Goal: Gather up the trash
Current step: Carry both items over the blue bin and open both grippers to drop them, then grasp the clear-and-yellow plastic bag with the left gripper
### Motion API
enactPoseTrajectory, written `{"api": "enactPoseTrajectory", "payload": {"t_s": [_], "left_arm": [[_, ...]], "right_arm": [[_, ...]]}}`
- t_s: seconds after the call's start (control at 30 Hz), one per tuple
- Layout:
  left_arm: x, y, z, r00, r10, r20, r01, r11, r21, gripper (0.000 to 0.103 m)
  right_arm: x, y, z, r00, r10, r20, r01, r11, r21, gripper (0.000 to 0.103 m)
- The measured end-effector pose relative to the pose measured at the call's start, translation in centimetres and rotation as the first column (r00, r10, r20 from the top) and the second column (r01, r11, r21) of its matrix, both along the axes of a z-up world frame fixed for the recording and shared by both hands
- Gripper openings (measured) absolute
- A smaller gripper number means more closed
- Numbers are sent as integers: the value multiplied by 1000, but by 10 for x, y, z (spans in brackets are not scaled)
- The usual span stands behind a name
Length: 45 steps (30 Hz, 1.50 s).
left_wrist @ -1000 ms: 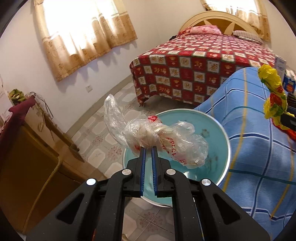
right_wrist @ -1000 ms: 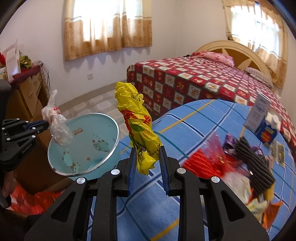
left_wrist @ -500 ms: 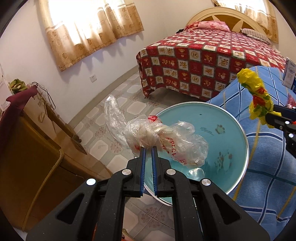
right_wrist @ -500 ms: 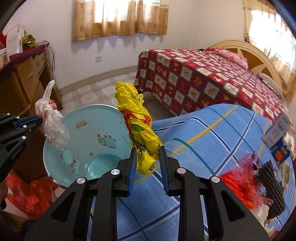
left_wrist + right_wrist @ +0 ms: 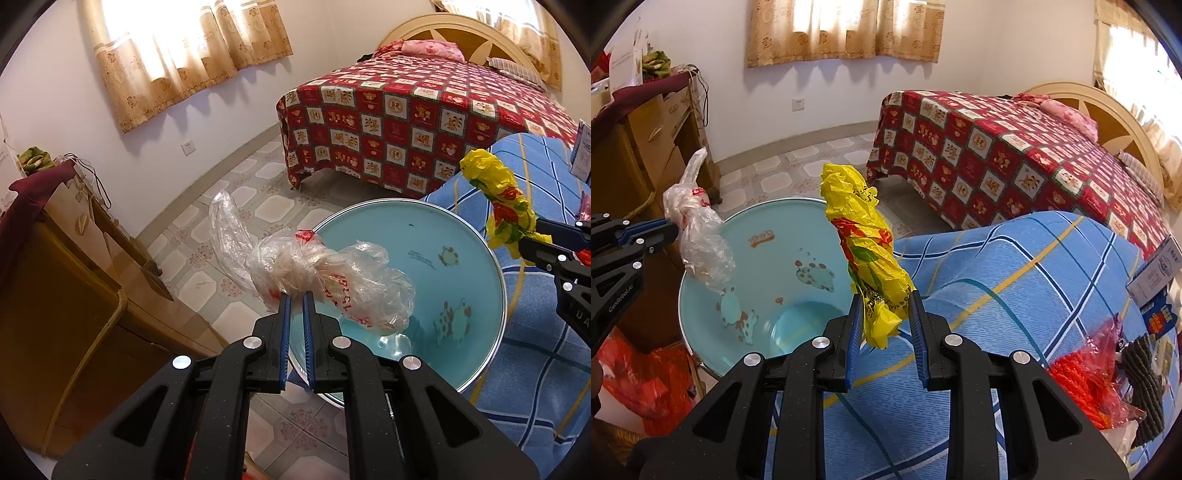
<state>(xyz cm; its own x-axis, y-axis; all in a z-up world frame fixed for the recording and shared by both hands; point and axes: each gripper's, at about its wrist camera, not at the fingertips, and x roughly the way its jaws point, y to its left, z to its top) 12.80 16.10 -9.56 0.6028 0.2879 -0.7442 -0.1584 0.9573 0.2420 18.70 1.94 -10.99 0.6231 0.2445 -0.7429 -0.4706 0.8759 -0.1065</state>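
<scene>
Left gripper [image 5: 296, 295] pinches a clear bag [image 5: 314, 271], right gripper [image 5: 884, 295] a yellow wrapper [image 5: 866, 240]; basin [image 5: 753, 273] bottom partly hidden behind both.

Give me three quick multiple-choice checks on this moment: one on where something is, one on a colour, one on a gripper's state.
1. Where is the round light-blue basin?
A. on the red checked bed
B. on the floor beside the blue striped cloth
C. on the wooden cabinet

2. What colour is the crumpled wrapper in the right gripper?
A. mostly yellow
B. black
C. white

3. What is the left gripper doing?
A. open, holding nothing
B. resting inside the basin
C. shut on a clear crumpled plastic bag

Answers: 1 B, its rim meets the cloth above floor tiles; 2 A, yellow with red and green print; 3 C, pads pinch the bag's knot.
</scene>
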Motion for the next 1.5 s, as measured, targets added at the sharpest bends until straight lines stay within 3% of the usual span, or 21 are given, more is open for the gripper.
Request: {"api": "enactPoseTrajectory", "payload": {"t_s": [0.4, 0.43, 0.47, 0.5, 0.6, 0.77, 1.0, 1.17, 1.37, 1.5], "left_arm": [[-2, -5, 0, 999, -36, 5, 37, 999, -29, 11], [-2, -6, 0, 999, -39, 7, 40, 999, -33, 21], [-3, -7, 0, 999, -42, 10, 42, 998, -41, 31], [-4, -7, 0, 999, -45, 14, 45, 998, -41, 44], [-5, -10, 1, 999, -49, 16, 50, 998, -40, 45], [-5, -10, 0, 999, -49, 10, 50, 998, -43, 57], [-18, -52, -13, 990, -138, 0, 138, 989, -45, 58], [-27, -93, -26, 974, -226, -22, 225, 974, -24, 58], [-32, -124, -34, 960, -277, -43, 277, 961, -1, 59], [-33, -140, -34, 954, -295, -50, 295, 955, 7, 59]], "right_arm": [[-2, 6, -1, 1000, 29, 1, -29, 1000, 8, 28], [-2, 7, -1, 999, 33, -1, -33, 999, 15, 36], [-3, 7, -1, 999, 38, -4, -38, 999, 22, 49], [-3, 7, -1, 999, 37, 2, -37, 999, 28, 54], [-7, 5, 1, 999, 36, 10, -36, 999, 39, 55], [-23, -14, 8, 999, 18, 40, -20, 998, 55, 56], [-77, -98, 34, 982, -117, 150, 104, 990, 96, 61], [-128, -194, 45, 924, -316, 215, 290, 946, 144, 69], [-162, -297, 23, 834, -530, 154, 504, 845, 178, 71], [-169, -330, 0, 809, -578, 102, 560, 812, 164, 71]]}}
